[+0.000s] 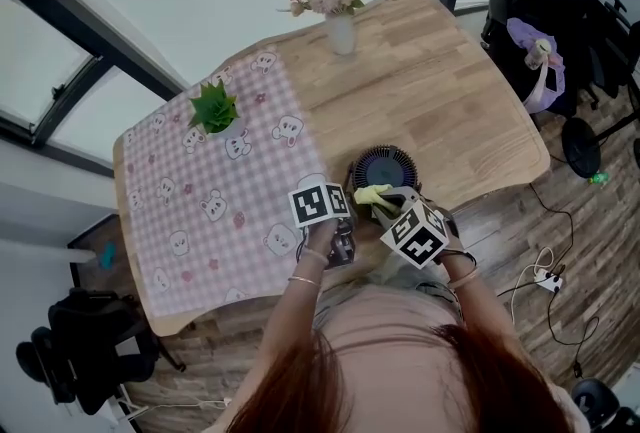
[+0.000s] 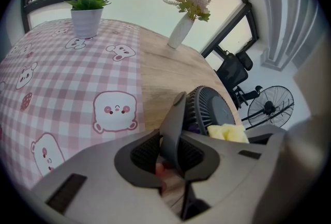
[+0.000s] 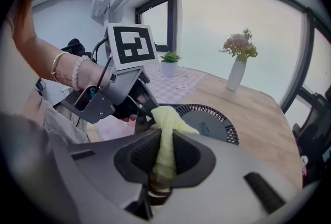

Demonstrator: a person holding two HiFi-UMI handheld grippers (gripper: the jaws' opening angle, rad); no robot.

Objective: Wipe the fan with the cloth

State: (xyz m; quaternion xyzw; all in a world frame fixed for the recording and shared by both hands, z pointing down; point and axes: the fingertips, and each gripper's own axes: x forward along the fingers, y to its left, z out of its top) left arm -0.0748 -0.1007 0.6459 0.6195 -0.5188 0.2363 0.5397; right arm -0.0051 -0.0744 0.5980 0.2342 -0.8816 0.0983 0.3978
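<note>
**Fan held on one side, cloth at its rim**

Your left gripper (image 2: 173, 154) has its jaws closed narrowly on the fan's (image 1: 383, 168) dark grey bracket (image 2: 173, 117), which stands upright between the pads. Your right gripper (image 3: 164, 154) is clamped on the yellow cloth (image 3: 166, 124). A fold is pinched between the jaws, and the free end bunches up above them and lies against the near rim of the fan's grille.

The fan sits on the bare wood of the table (image 1: 440, 91), close to the edge nearest you, with its round grille facing up. It is just beside the pink checked tablecloth (image 1: 220, 211) with the bear print. Both grippers meet at the fan's near side, yours on the left touching it.

Well beyond, a potted plant (image 1: 214, 109) stands on the tablecloth and a vase of flowers (image 1: 335, 11) at the far edge.
</note>
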